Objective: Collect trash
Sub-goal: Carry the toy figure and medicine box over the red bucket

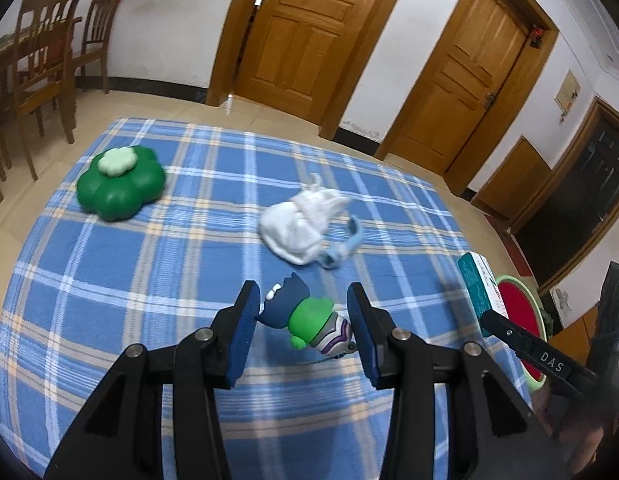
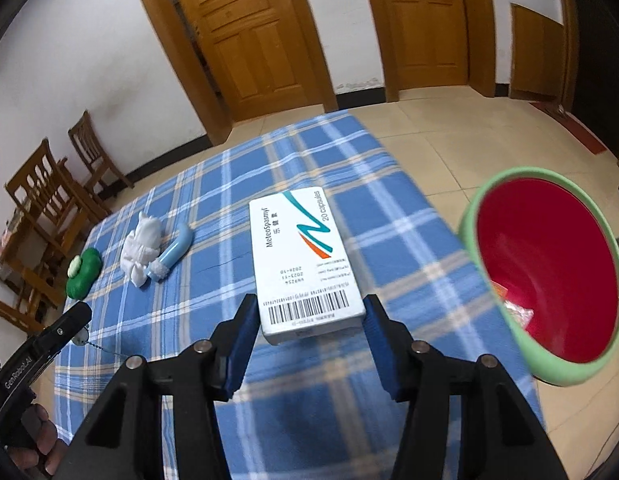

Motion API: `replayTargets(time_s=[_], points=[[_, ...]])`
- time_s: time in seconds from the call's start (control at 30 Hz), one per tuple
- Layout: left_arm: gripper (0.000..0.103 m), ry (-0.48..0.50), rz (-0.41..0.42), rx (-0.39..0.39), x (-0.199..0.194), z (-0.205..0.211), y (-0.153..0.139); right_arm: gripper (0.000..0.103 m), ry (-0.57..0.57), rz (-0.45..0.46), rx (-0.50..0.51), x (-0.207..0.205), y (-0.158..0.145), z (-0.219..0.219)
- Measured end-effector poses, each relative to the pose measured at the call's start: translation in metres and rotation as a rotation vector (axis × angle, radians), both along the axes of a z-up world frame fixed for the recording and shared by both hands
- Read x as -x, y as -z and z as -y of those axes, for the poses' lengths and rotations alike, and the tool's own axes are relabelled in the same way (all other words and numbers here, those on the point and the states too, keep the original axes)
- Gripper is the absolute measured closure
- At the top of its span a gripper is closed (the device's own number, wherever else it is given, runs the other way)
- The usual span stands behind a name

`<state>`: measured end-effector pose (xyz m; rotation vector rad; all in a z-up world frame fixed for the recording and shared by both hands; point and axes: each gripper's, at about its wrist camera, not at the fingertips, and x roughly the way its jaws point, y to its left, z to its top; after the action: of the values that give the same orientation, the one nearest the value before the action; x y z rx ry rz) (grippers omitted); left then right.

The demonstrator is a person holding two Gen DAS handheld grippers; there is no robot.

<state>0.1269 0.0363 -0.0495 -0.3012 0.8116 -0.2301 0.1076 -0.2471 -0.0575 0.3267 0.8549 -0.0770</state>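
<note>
One medicine box (image 2: 305,264) is sitting clamped in the right gripper (image 2: 309,320), its long axis pointing forward along the fingers, with the single red-lined bin (image 2: 505,320) lying just to its right beyond the table edge. One toy figure (image 1: 305,316) is lying crosswise between the left gripper's (image 1: 303,320) wide-spread fingers; one white tissue wad (image 1: 301,220), one blue tube (image 2: 173,252) and one green clover box (image 1: 121,184) are resting farther out.

Box (image 2: 305,264) above tablecloth (image 2: 189,312); bin (image 2: 549,276) to its right.
</note>
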Motion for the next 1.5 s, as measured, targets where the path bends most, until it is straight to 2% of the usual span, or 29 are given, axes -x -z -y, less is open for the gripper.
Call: replayTargets(time_s=[0.73,1.2,1.5], points=[[0.058,0.226,0.022,-0.035,0.013,0.11,-0.046,0.048,0.265,0.085,-0.124,0.077,-0.013,0.13],[0.058,0.388,0.048,-0.088,0.017,0.193,-0.072,0.047,0.347,0.103,-0.194,0.101,-0.007,0.176],[0.058,0.461,0.049,-0.116,0.012,0.239,-0.071,0.047,0.386,0.08,-0.229,0.104,0.008,0.197]])
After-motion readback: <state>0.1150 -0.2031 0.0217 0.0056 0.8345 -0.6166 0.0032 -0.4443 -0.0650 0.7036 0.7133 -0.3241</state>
